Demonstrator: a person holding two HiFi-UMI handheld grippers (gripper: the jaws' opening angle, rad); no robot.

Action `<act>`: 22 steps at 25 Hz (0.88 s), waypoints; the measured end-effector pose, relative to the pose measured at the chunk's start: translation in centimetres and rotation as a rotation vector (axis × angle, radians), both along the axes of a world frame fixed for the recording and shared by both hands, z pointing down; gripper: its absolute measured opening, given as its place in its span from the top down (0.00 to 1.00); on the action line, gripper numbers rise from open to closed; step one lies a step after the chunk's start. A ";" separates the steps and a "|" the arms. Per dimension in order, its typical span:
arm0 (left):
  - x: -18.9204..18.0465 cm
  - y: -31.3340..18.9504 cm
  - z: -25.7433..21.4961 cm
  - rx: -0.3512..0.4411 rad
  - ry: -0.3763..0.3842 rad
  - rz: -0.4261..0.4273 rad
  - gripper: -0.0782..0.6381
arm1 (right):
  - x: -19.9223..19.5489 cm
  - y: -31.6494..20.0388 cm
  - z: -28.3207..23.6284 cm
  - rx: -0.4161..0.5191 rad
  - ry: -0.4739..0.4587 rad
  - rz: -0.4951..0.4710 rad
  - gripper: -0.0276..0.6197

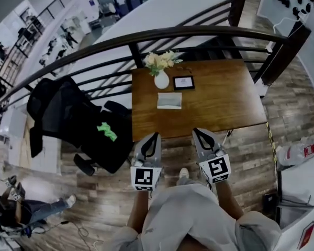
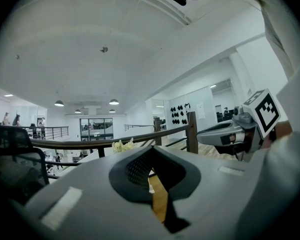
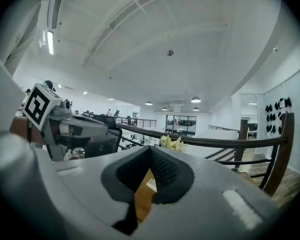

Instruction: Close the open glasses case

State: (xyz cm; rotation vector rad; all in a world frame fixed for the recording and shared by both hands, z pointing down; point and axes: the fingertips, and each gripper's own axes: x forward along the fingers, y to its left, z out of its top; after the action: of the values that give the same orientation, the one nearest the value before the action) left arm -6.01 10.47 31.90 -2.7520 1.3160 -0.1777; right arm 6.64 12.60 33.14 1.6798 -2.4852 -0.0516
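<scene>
The glasses case (image 1: 169, 100) is a pale, flat, open box lying near the middle of the wooden table (image 1: 225, 98). Both grippers hover side by side just off the table's near edge, short of the case and not touching it. My left gripper (image 1: 155, 136) points at the table with its jaws together and nothing held; in its own view the left gripper (image 2: 151, 149) has its tips met. My right gripper (image 1: 195, 131) is likewise shut and empty, as the right gripper (image 3: 151, 149) shows in its own view.
A white vase of yellow flowers (image 1: 161, 75) and a small black-framed card (image 1: 183, 82) stand behind the case. A dark curved railing (image 1: 199, 33) runs behind the table. A black office chair (image 1: 78, 119) with a green object (image 1: 107, 131) stands at the left.
</scene>
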 end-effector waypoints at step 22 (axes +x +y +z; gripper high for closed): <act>3.8 -9.0 1.0 -0.022 0.004 -0.059 0.86 | 3.7 -9.8 1.0 -0.024 -0.015 -0.057 0.95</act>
State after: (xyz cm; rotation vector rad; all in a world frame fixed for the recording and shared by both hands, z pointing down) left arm -2.24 1.44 32.91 -2.7347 1.4050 -0.1914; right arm 10.37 2.82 34.18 1.6059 -2.5342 -0.0144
